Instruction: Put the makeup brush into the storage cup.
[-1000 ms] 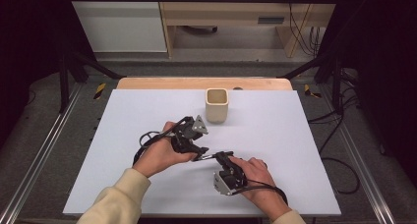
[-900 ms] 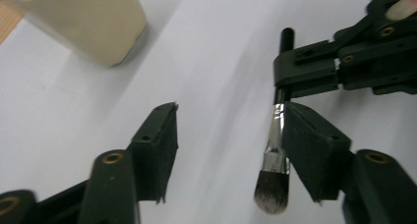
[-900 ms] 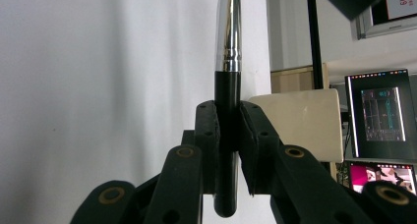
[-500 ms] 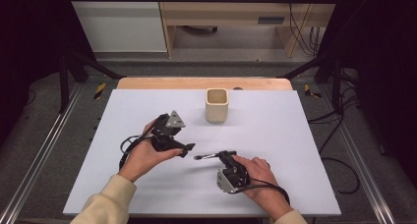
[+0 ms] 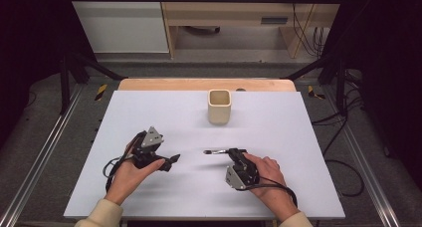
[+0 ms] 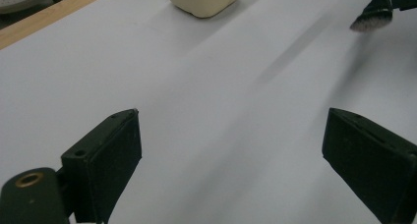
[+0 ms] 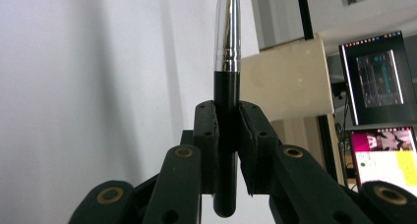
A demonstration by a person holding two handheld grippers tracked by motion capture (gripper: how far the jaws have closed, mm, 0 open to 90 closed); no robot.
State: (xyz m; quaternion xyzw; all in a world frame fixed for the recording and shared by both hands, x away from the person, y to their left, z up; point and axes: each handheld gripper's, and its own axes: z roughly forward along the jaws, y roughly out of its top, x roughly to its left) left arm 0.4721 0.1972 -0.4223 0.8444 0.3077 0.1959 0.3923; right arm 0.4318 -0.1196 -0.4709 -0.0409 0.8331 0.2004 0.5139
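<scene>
White tabletop [image 5: 308, 137], cream cup [image 5: 219, 106] at 12 o'clock: my right tongs [image 5: 230, 151] clamp the brush [image 5: 215, 151]; my left tongs [image 5: 171, 160], just opened, stand wide, nothing between them

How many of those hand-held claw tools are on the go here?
2. The left claw hangs open and empty over the near left of the table; the right claw, near right, is clamped on a makeup brush.

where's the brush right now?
The brush is clamped in the right gripper, right of centre in the high view, level over the white table, bristles toward the open left gripper, nearer the person than the cream cup.
</scene>
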